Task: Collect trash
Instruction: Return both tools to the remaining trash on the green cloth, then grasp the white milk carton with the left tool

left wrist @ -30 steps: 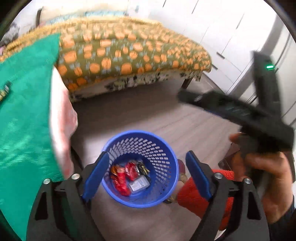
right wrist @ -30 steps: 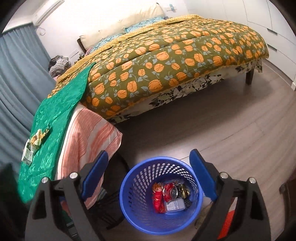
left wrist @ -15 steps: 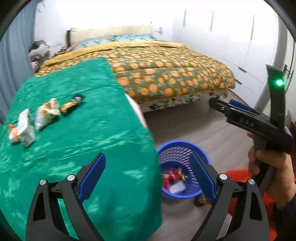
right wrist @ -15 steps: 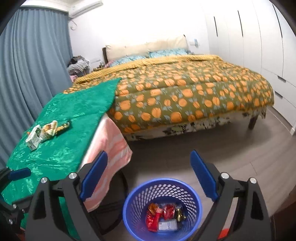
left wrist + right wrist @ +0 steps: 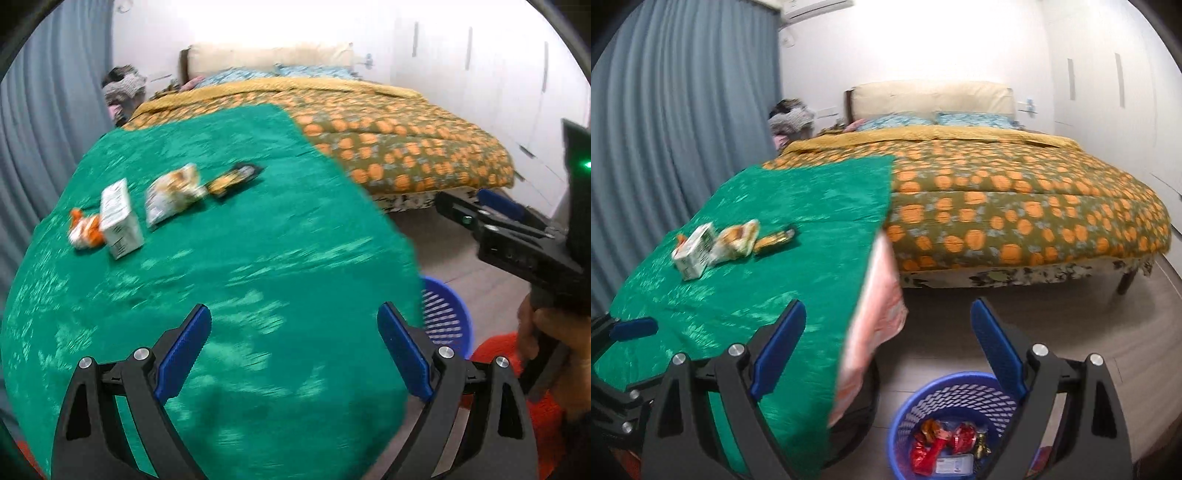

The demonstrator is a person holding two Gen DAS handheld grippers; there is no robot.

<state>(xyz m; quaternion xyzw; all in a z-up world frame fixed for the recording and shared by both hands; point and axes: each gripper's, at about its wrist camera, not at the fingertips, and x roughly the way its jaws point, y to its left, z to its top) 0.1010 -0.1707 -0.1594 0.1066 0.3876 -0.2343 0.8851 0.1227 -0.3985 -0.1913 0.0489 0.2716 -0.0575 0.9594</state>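
Four pieces of trash are lying close together on the green cloth [image 5: 258,258], on its far left part: a small white carton [image 5: 120,219], an orange wrapper [image 5: 83,230] touching it on the left, a crumpled pale bag [image 5: 173,192] on its right, and a dark flat wrapper [image 5: 234,177] beside the bag. The blue basket [image 5: 955,410] is standing on the floor below the right edge of the cloth and is already holding some red wrappers and a small box.

The left gripper [image 5: 293,350] is hovering over the near part of the cloth with its jaws spread wide and nothing between them. The right gripper [image 5: 888,347] is also spread and empty, above the basket and the cloth edge.

All the pieces are probably very light. The carton looks stiff enough to be pinched across its narrow sides. The bag and the wrappers are looking thin and slippery; I think it is better to take them at a raised, crumpled fold, because a flat edge may slide away on the shiny cloth.
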